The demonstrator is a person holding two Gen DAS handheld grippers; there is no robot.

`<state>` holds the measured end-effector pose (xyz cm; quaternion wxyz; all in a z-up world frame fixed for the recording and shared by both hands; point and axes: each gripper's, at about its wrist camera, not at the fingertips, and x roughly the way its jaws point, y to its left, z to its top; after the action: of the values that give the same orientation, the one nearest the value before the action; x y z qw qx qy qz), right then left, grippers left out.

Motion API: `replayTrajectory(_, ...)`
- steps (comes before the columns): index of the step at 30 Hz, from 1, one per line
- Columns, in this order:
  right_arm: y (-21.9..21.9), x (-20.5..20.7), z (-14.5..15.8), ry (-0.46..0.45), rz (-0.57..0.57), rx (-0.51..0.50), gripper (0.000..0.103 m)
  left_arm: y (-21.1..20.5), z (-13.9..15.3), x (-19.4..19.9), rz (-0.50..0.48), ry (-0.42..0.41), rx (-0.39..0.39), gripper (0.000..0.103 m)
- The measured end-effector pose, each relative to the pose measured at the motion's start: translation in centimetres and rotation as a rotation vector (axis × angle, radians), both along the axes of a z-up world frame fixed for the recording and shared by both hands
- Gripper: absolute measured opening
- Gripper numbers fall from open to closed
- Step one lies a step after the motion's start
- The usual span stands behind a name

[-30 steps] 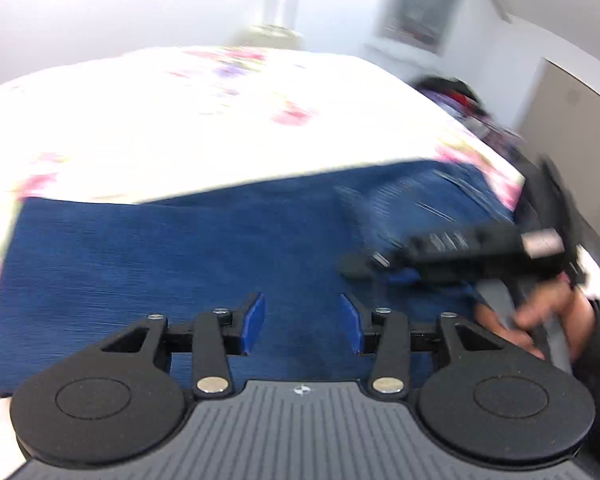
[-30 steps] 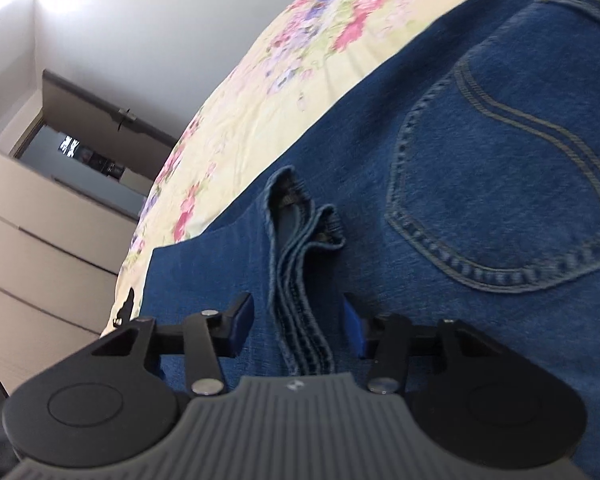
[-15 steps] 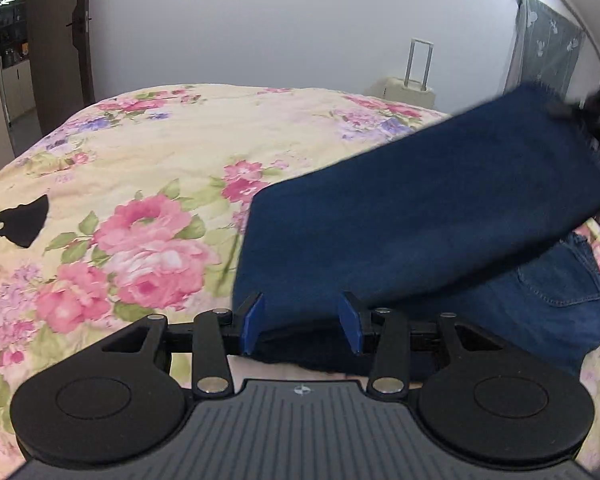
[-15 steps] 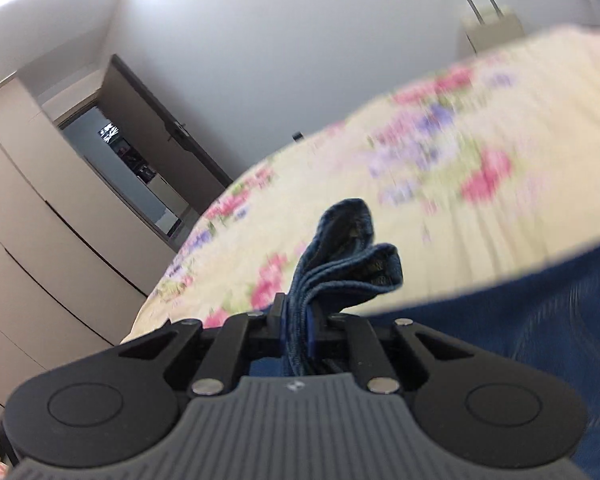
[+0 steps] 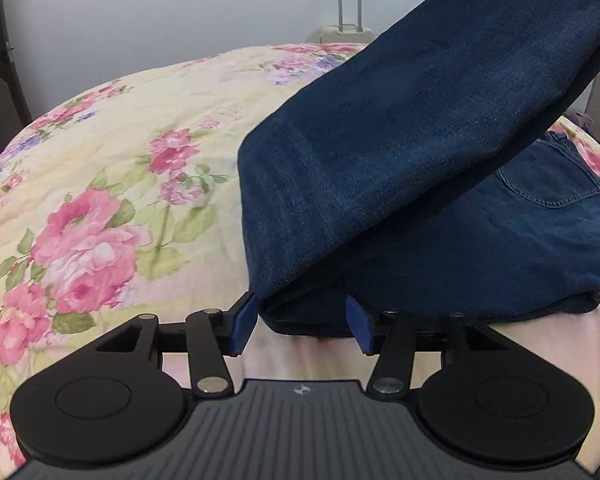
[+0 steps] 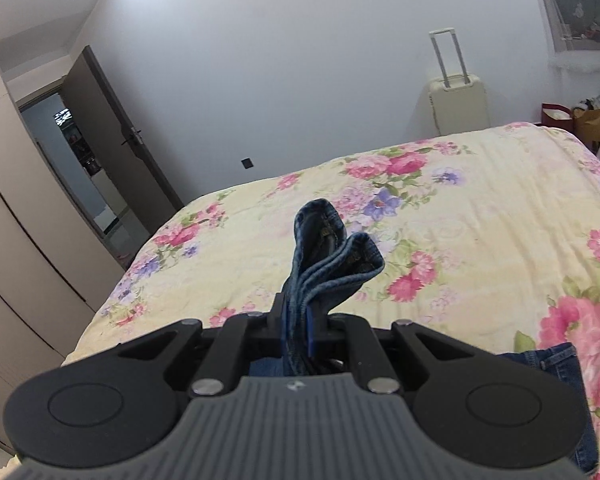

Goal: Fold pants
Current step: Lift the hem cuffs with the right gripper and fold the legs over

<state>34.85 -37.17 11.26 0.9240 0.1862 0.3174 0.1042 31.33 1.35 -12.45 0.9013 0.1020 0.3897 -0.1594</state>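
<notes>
Dark blue jeans [image 5: 420,140] lie on a flowered bed [image 5: 100,160]. Their leg part rises as a taut slope toward the upper right, over the seat part with its back pocket [image 5: 548,184]. My left gripper [image 5: 300,316] sits low at the near fold of the jeans. Its jaws are opening, and the fold edge lies between the blue pads [image 5: 244,320] without being pressed. In the right wrist view my right gripper [image 6: 298,328] is shut on the bunched leg hems [image 6: 332,248], held high over the bed [image 6: 480,220].
A cream suitcase [image 6: 458,104] with its handle raised stands against the far wall. A dark door [image 6: 112,148] and a tall wardrobe [image 6: 16,240] are to the left of the bed. Bags [image 6: 580,120] sit at the far right.
The right gripper closed on the leg hems and rose well above the bed, pulling the legs up. The left gripper moved in to the jeans' near fold and its jaws widened.
</notes>
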Motion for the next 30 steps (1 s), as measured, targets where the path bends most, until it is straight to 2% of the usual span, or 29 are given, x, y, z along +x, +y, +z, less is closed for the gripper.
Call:
replayTrajectory(4, -4.5, -0.7, -1.8, 0.044, -0.075, 0.007, 0.004, -1.3, -0.9, 0.7, -0.039, -0.005, 0.024, 0.059)
replayTrajectory(7, -8.0, -1.1, -4.4, 0.087, -0.118, 0.004, 0.004, -1.6, -1.4, 1.1, -0.029, 0.012, 0.033, 0.047)
replayTrajectory(9, -10.6, -1.1, -6.7, 0.122, -0.158, 0.007, 0.004, -1.9, -1.7, 1.2, -0.04, 0.02, 0.023, 0.047)
replayTrajectory(12, -14.6, -1.0, -11.1, 0.186, -0.214, 0.036, 0.004, -3.2, -2.3, 0.9, -0.071, 0.026, 0.063, 0.037)
replayTrajectory(15, -17.9, -0.8, -16.0, 0.251, -0.262, 0.018, 0.004, -4.3, -2.6, 0.4, -0.09, 0.03, 0.083, 0.037)
replayTrajectory(18, -21.0, -0.5, -21.4, 0.305, -0.319, 0.049, 0.004, -4.9, -2.8, 0.4, -0.087, 0.036, 0.089, 0.037)
replayTrajectory(23, -22.8, 0.7, -27.6, 0.361, -0.327, 0.006, 0.002, -5.7, -3.3, 0.6, -0.085, 0.052, 0.127, 0.031)
replayTrajectory(25, -23.0, 1.0, -28.9, 0.378, -0.33, 0.008, 0.002, -5.9, -3.1, 0.4, -0.085, 0.041, 0.14, 0.029)
replayTrajectory(27, -23.0, 0.8, -28.7, 0.38, -0.341, 0.014, 0.002, -5.8, -2.7, 0.4, -0.077, 0.041, 0.127, 0.028)
replayTrajectory(30, -22.7, -0.3, -25.2, 0.322, -0.312, 0.013, 0.002, -5.8, -2.6, 0.3, -0.079, 0.056, 0.116, 0.025)
